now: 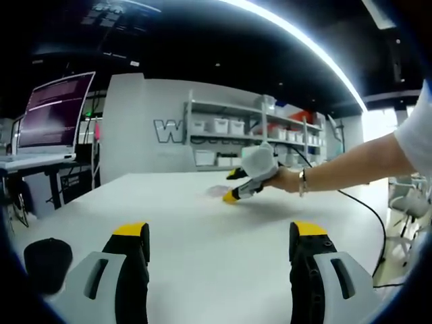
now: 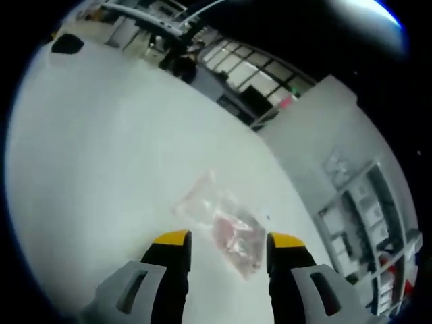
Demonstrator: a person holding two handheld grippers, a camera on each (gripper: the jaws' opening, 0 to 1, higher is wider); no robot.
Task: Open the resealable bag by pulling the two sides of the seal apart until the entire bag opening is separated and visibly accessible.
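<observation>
A clear resealable bag (image 2: 226, 229) with pinkish contents lies flat on the white table (image 2: 101, 155), one corner pointing away. My right gripper (image 2: 229, 241) hovers just over it, open, its yellow-tipped jaws standing on either side of the bag's near part. In the left gripper view the right gripper (image 1: 233, 185) comes in from the right in a person's hand (image 1: 287, 179), over a faint patch of the bag (image 1: 217, 192). My left gripper (image 1: 221, 231) stands open and holds nothing, well short of the bag over bare table (image 1: 202, 256).
A black round object (image 1: 47, 263) lies at the table's near left corner and shows again as the black object (image 2: 67, 44). A laptop (image 1: 50, 111) stands on a side desk at left. Shelves with bins (image 1: 250, 128) line the back wall. A black cable (image 1: 368, 216) trails off the table's right edge.
</observation>
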